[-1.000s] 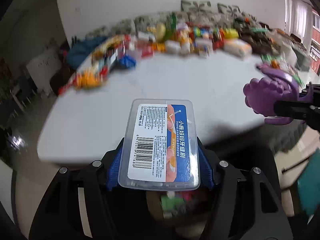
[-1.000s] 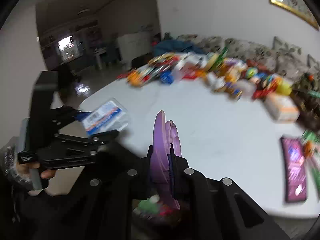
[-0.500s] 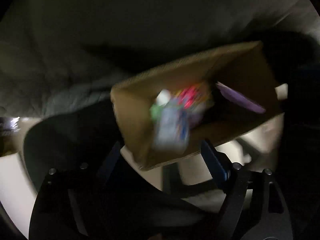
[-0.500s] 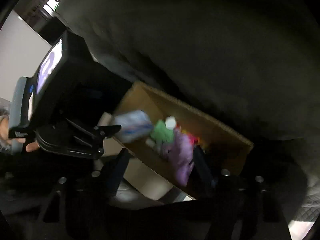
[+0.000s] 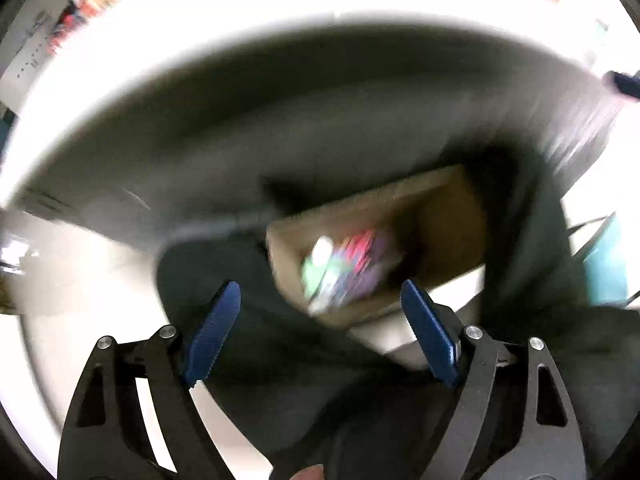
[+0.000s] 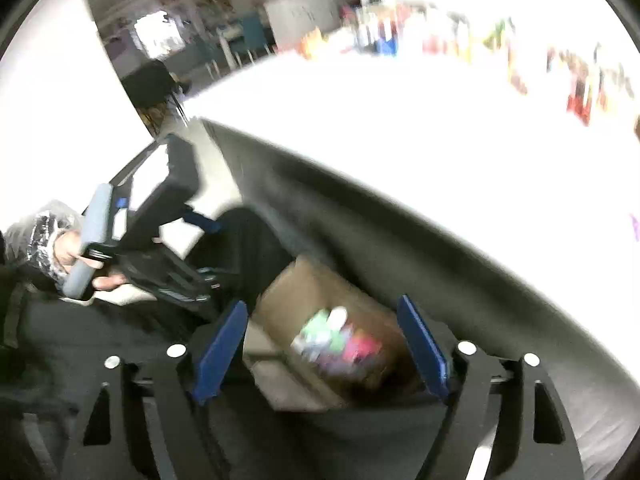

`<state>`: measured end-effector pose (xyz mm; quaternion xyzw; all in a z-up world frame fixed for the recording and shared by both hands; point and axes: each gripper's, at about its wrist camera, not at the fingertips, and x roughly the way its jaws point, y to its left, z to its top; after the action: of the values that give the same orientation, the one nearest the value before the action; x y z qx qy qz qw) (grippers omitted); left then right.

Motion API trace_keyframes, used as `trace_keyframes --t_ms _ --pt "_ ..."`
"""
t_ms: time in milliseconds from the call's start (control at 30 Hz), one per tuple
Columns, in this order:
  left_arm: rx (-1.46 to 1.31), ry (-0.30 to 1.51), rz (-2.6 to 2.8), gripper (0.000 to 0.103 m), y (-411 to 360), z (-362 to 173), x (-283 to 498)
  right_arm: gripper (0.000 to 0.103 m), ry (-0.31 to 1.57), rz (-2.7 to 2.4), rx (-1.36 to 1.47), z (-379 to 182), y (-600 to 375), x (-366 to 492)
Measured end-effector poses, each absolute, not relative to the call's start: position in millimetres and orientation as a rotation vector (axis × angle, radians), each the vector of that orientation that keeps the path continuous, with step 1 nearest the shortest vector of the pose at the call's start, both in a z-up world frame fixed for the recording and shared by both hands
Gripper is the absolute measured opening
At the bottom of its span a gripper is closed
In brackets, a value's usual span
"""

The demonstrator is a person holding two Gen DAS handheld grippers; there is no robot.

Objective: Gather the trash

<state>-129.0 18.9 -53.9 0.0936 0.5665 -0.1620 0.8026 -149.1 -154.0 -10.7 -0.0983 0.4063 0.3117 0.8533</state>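
Both views are smeared by motion. The left gripper has its jaws spread wide with nothing between the blue pads. Ahead of the jaws, seen through the gap and a little toward the right pad, sits an open cardboard box under the edge of the white table. The trash lies inside it as a blurred heap of green, white, pink and purple; single pieces cannot be told apart.

The right gripper is likewise wide open and holds nothing. The box shows straight ahead between its pads, below the table rim, with the same coloured trash in it. Out past its left pad, the left gripper is seen from the side, gripped by a hand in a crinkled clear plastic glove; from this view its jaw gap cannot be judged
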Motion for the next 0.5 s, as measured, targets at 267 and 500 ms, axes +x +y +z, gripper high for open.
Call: trace_keyframes --t_ms 267,500 --pt "-0.009 0.702 -0.216 0.093 33 108 -49 0.098 0.437 0.316 -0.07 114 -186 -52" --pt "0.041 0.649 -0.079 0.093 -10 88 64 0.098 0.474 0.067 0.039 68 -179 65"
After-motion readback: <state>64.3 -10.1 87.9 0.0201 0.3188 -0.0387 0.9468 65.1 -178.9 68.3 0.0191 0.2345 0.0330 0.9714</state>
